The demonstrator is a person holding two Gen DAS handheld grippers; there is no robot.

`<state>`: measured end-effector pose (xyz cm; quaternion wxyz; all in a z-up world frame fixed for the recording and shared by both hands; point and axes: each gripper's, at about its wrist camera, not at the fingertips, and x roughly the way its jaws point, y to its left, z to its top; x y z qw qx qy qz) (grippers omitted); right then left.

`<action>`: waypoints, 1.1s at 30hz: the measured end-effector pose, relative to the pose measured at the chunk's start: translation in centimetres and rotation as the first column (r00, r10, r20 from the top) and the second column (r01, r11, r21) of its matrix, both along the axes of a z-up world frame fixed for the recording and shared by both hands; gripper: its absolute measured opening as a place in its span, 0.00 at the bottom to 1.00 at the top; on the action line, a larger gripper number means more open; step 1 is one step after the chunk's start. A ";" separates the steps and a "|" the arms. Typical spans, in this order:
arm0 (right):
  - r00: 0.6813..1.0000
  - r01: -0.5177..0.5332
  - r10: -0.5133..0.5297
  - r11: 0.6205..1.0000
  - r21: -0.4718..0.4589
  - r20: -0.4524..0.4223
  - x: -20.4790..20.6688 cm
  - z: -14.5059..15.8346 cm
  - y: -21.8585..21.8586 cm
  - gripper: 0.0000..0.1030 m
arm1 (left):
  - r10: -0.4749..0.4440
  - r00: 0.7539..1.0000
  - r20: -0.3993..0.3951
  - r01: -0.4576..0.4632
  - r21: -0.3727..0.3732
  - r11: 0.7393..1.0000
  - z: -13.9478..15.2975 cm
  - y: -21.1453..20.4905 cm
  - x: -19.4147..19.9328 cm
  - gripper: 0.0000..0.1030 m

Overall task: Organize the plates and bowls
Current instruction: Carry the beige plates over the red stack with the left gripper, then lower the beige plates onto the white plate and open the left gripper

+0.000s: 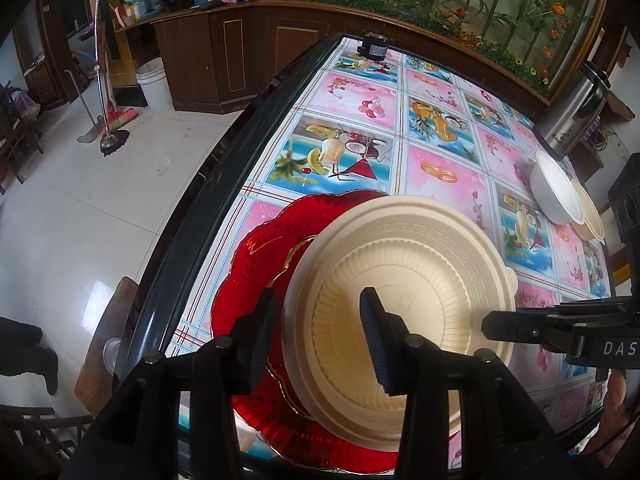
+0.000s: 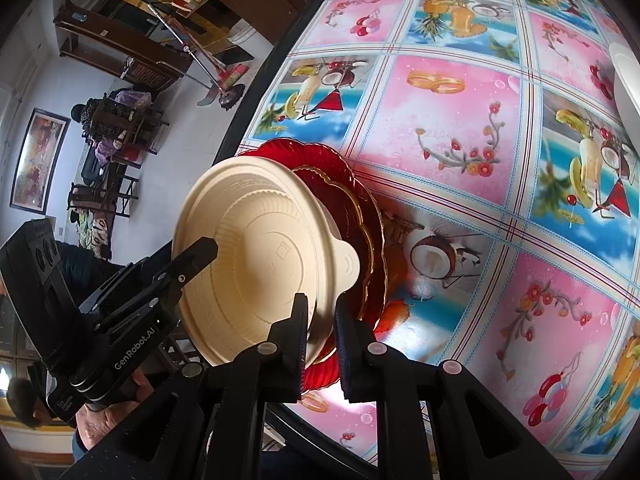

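The cream bowl (image 1: 400, 304) sits on the red plates (image 1: 256, 248) at the table's (image 1: 192, 216) near edge. Your left gripper (image 1: 320, 340) straddles its rim, fingers wide; your right gripper (image 2: 320, 320) pinches the rim narrowly.

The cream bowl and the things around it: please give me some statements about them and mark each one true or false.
1. The cream bowl sits over the red plates. True.
2. The left gripper has its fingers on both sides of the bowl's rim. True.
3. The right gripper is far from the bowl. False: its fingers straddle the bowl's rim.
4. The white bowl is stacked on the red plates. False: it stands apart, near the steel flask.
5. The table has a plain white cloth. False: it shows colourful fruit and flower squares.
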<state>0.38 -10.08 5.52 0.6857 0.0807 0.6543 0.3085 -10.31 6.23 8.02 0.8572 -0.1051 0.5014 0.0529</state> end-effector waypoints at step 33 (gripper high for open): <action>0.999 0.029 -0.032 0.997 0.071 0.038 -0.7 2.4 -4.9 0.21 | -0.013 0.991 0.130 -0.006 0.141 0.990 5.0 -4.2 0.1 0.58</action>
